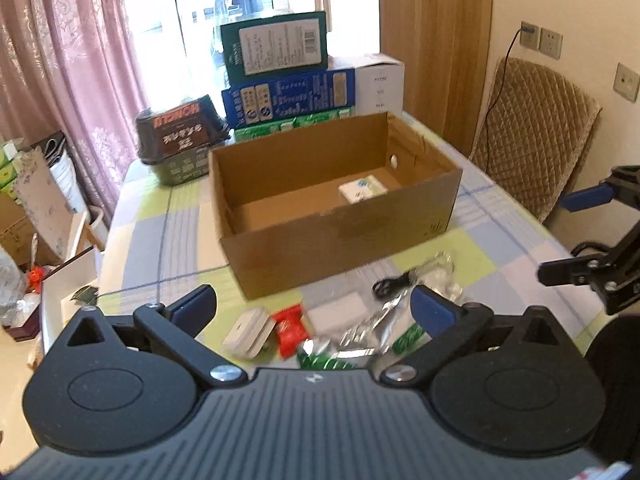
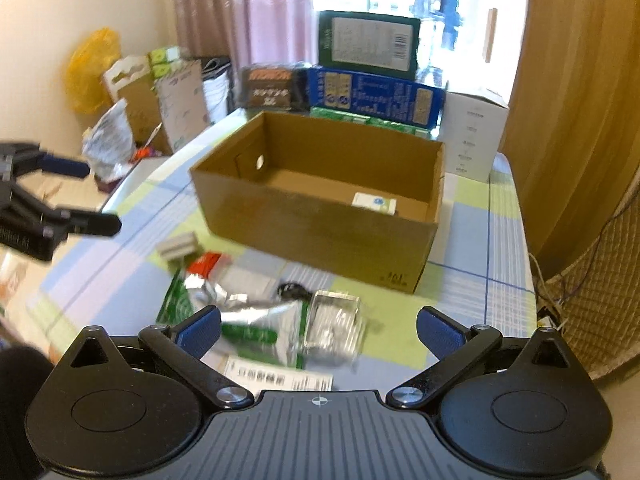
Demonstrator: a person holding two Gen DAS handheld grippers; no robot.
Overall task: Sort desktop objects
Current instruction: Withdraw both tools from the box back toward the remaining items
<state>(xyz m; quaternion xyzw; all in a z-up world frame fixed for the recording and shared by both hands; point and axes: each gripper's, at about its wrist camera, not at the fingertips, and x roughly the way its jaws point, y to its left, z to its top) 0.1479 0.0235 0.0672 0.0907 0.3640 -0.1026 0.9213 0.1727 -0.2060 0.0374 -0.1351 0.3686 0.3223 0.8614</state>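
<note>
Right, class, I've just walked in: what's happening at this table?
A person holds a claw in each hand over a cluttered table, sorting small items into an open cardboard box. Both the left claw and the right claw are open and empty. One small white packet already lies in the box. A red sachet, foil wrappers and a black cable remain in front of it.

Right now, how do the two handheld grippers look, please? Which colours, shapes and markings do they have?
Both look alike. The left gripper has a dark grey ribbed body, two round black housings with triangular cut-outs, black linkage arms with silver screws, and jaws faced with blue pads. The right gripper has the same build, with a small white crosshair mark at the middle of its body. No cables or sleeves can be seen.
</note>
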